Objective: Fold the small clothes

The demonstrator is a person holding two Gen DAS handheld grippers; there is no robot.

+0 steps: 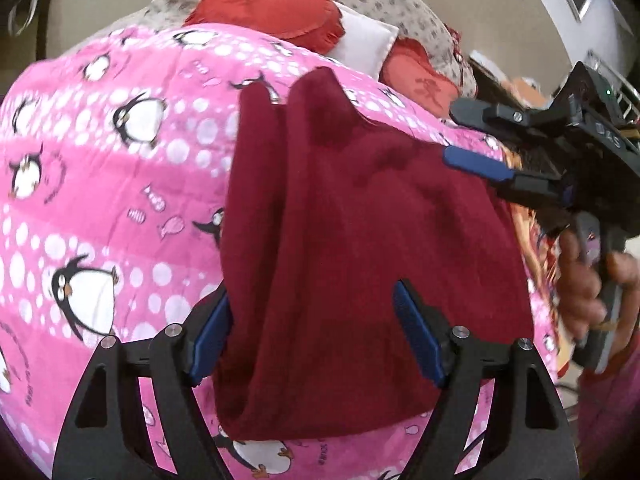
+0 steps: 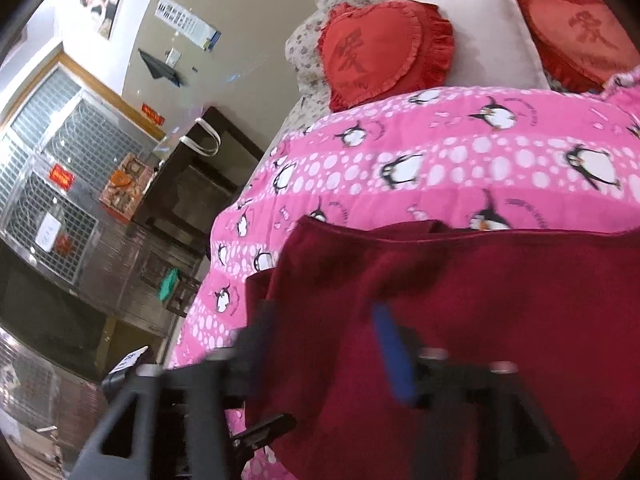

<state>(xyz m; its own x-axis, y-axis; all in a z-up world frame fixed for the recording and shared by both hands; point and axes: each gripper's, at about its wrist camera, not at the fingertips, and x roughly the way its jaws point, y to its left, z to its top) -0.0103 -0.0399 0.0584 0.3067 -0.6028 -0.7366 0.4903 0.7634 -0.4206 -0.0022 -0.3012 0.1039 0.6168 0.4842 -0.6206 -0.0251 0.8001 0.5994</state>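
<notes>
- Dark red knitted garment point(image 1: 360, 248): lies spread on the bed, filling the centre and lower right of the left wrist view; its far edge shows two rounded flaps at upper centre. In the right wrist view it covers the lower right of the frame point(image 2: 460, 320).
- Pink quilted bedcover printed with penguins and white dots point(image 1: 112, 184): lies under the garment, bare across the left half of the left wrist view and across the middle right of the right wrist view point(image 2: 440, 152).
- Left gripper point(image 1: 318, 330): at bottom centre of its own view; blue-padded fingers point(image 1: 420, 336) stand wide apart, one on either side of a raised fold of the garment, and clamp nothing.
- Right gripper point(image 1: 476, 162): enters from the right edge of the left wrist view, held by a hand point(image 1: 588, 280); one blue pad rests at the garment's right edge. In its own view it is blurred point(image 2: 320, 344); the fingers stand apart, with cloth between them, unclamped.
- Two red heart-shaped frilled cushions point(image 2: 380, 52) and a white pillow point(image 2: 488, 28): at the bed's head, upper right of the right wrist view.
</notes>
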